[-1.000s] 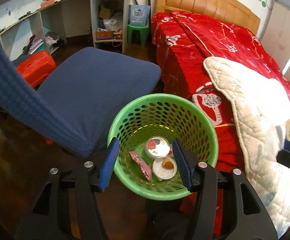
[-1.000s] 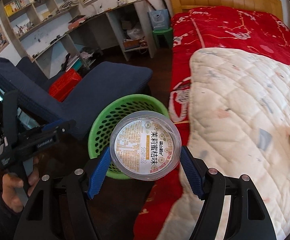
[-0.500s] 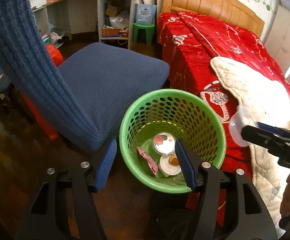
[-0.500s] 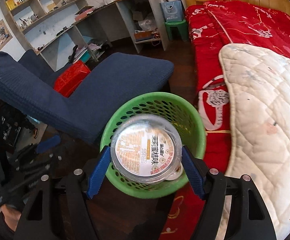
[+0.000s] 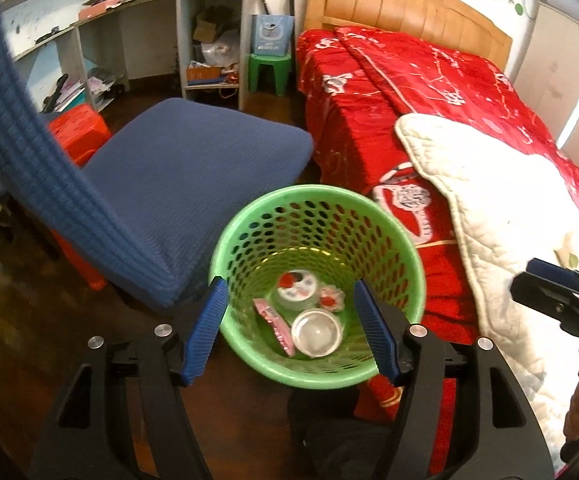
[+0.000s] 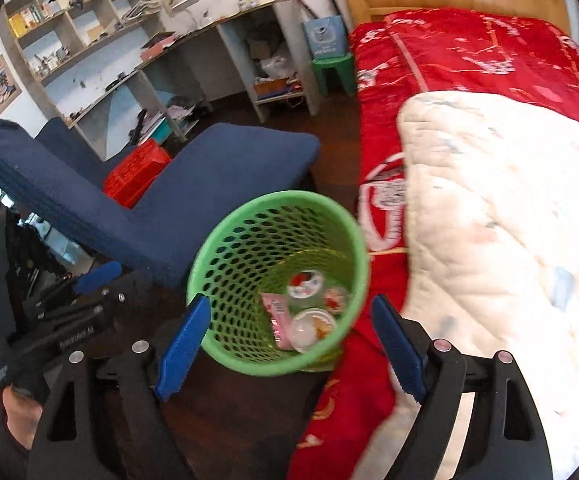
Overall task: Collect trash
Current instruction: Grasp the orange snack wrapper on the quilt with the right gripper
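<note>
1. Green perforated basket [image 5: 318, 372] stands on the dark wood floor [image 5: 29, 320], between the blue chair [image 5: 193, 184] and the bed with the red quilt [image 5: 409, 92]. Its rim sits just beside the chair seat's front corner.
2. Inside the basket, on the bottom: a clear round plastic cup [image 5: 316, 332] lying mouth-up; a second cup with a red-and-white lid [image 5: 296, 285] behind it; a pink wrapper [image 5: 274, 321] to their left; a small red-and-white scrap [image 5: 330, 298] to the right.
3. Right gripper [image 6: 291, 346] hangs over the basket, tilted downward. Its jaws have just been opening and stand wide apart; nothing sits between the blue pads, only the basket seen below.
4. Left gripper [image 5: 289, 330] also points down at the basket. Jaws apart, having just been opening, with nothing gripped.
5. White padded blanket [image 6: 489, 220] lies over the red quilt on the bed's near side.
6. Part of a hand [image 6: 17, 412] shows on the left gripper's handle in the right wrist view.
7. Right wrist view is motion-blurred.
</note>
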`<act>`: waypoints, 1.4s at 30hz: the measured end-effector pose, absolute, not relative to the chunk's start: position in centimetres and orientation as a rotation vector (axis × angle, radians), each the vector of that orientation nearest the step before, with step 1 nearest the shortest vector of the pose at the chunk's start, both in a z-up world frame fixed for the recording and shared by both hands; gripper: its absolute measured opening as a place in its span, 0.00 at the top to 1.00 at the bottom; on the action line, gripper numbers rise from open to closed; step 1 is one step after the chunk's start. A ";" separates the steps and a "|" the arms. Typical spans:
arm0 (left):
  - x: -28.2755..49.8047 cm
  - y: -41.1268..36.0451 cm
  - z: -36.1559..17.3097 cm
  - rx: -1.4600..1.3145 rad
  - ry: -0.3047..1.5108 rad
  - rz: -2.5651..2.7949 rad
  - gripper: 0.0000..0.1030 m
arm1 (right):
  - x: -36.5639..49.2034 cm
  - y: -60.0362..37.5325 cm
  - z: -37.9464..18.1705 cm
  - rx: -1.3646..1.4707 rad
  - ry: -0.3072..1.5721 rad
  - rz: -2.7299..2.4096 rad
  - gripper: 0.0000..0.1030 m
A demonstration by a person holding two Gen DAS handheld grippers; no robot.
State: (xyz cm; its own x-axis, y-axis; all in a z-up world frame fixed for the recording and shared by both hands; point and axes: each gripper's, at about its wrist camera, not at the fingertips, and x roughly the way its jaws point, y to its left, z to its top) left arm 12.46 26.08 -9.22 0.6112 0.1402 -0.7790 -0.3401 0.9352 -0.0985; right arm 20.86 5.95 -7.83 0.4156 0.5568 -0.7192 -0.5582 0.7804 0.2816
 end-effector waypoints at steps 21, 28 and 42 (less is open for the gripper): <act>16.8 11.5 -6.8 -0.126 0.867 0.019 0.37 | 18.4 -17.3 -6.5 0.103 0.847 0.322 0.23; 19.1 4.8 -6.9 -0.065 0.886 -0.092 0.37 | 18.0 -23.8 -6.8 0.155 0.840 0.222 0.23; 24.1 -8.2 -9.8 0.025 0.945 -0.338 0.45 | 18.3 -30.9 -7.7 0.208 0.837 0.122 0.23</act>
State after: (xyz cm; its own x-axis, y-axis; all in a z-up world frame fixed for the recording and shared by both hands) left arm 24.10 -8.19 -9.79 0.5371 -0.2726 -0.7982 0.2947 0.9474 -0.1253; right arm 18.32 -30.92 -7.75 0.6644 0.1890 -0.7231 -0.0260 0.9727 0.2304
